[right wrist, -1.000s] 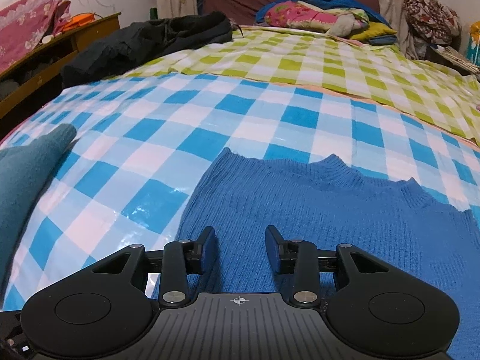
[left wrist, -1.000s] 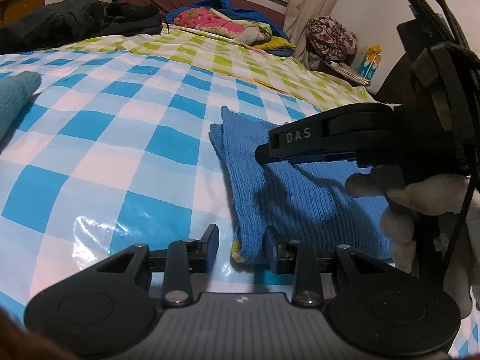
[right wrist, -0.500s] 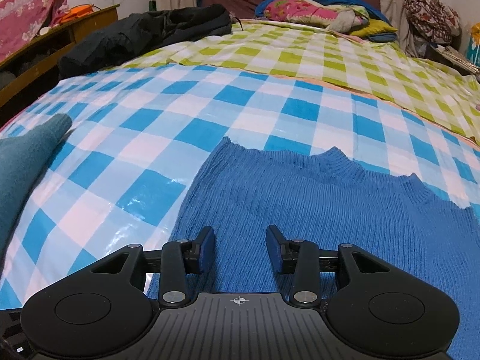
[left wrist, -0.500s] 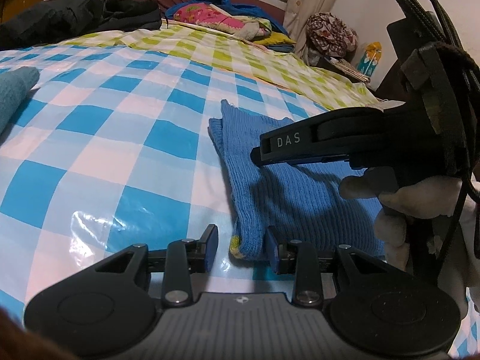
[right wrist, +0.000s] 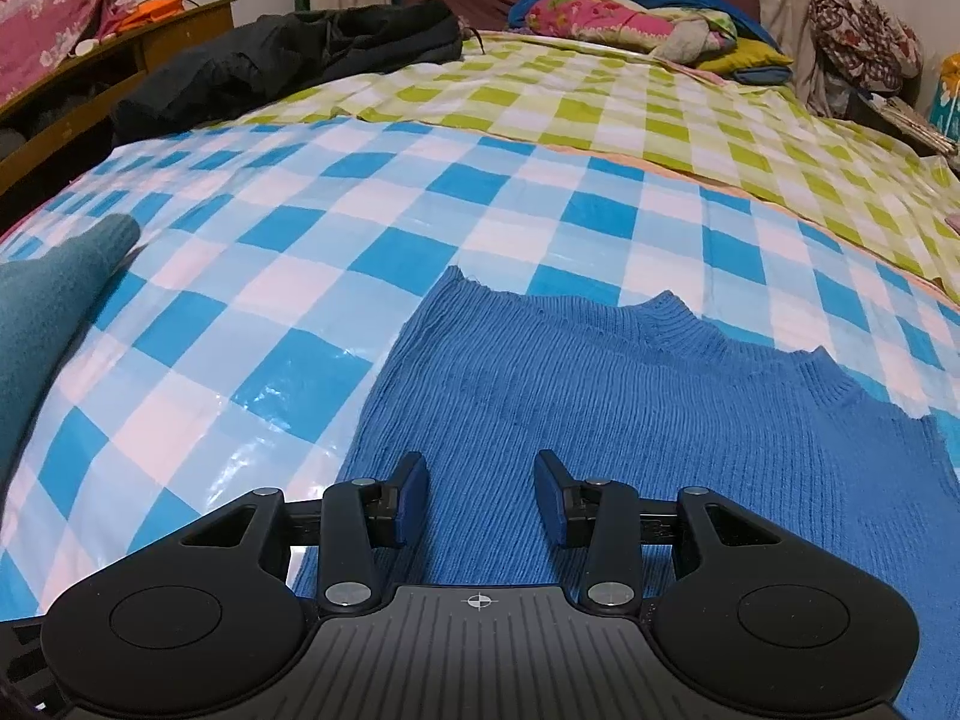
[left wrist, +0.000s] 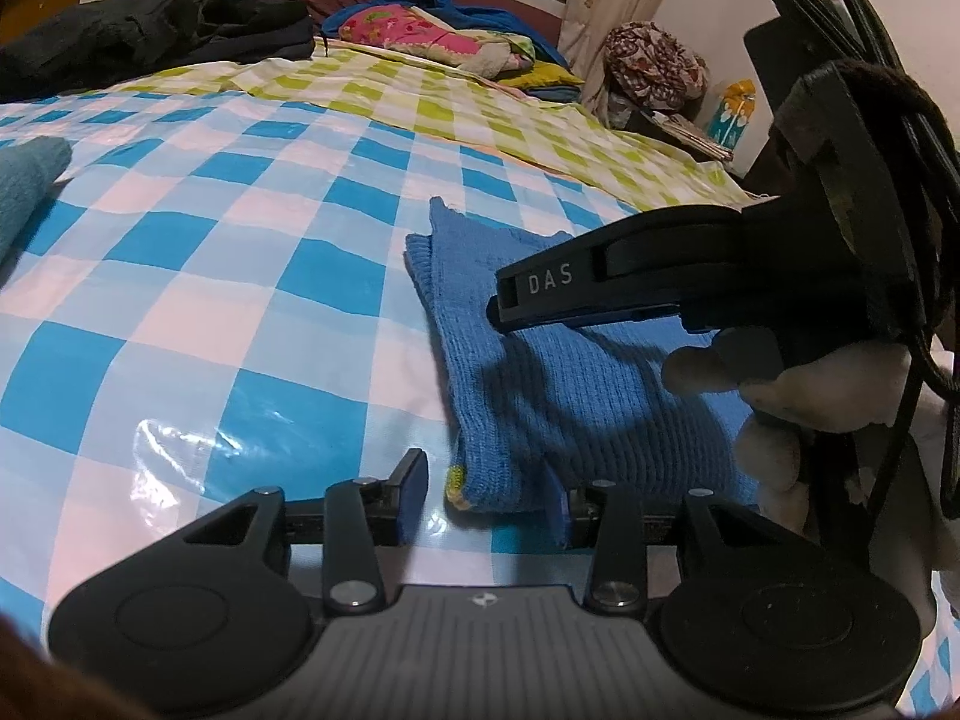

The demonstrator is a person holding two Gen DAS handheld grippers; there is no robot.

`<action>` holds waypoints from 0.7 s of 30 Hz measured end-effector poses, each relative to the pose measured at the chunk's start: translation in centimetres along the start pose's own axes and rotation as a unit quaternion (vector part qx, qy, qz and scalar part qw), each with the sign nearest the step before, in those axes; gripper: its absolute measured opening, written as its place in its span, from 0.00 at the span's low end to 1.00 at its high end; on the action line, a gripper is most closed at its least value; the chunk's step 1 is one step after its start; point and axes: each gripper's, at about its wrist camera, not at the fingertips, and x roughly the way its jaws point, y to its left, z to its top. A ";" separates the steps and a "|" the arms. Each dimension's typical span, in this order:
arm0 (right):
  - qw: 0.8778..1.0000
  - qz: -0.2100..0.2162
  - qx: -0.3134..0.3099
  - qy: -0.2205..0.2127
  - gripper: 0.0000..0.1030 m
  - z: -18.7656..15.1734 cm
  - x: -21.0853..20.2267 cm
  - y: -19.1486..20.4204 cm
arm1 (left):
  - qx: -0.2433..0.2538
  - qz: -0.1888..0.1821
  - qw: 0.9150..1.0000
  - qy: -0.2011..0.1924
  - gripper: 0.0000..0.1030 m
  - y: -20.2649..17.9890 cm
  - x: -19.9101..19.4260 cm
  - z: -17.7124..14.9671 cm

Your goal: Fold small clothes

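Left claw point(left wrist: 483, 489): just opened, sweater corner between fingers, ungripped
Right claw point(right wrist: 480, 495): parted above blue sweater point(right wrist: 630, 420)
Upper left: teal garment point(right wrist: 42, 312), black jacket point(right wrist: 288, 54)

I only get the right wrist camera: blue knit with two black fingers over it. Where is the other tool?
Observer: The left tool is at the blue sweater's near corner. The corner lies between its fingers, but the jaws have just been opening and do not pinch it.
Operator: Is that corner plain blue?
Observer: No, a small yellow-green patch shows at its tip.
Operator: Who holds my tool?
Observer: A white-gloved hand holds the right tool from below. Its jaws have just been opening too, with only flat knit under them.
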 end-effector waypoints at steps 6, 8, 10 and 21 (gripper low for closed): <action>1.000 -0.004 -0.001 0.004 0.41 -0.1 -0.2 0.0 | 0.002 0.001 1.000 0.003 0.45 0.0 0.1 -0.1; 1.000 -0.004 -0.001 0.005 0.43 0.0 -0.3 0.0 | 0.003 0.002 1.000 0.003 0.46 0.0 0.1 -0.1; 1.000 -0.005 -0.001 0.005 0.43 0.0 -0.5 0.0 | 0.002 0.002 1.000 0.004 0.46 -0.1 0.1 -0.1; 1.000 -0.004 -0.010 0.006 0.46 0.5 -0.9 0.3 | 0.000 0.002 1.000 0.004 0.49 0.0 0.1 -0.1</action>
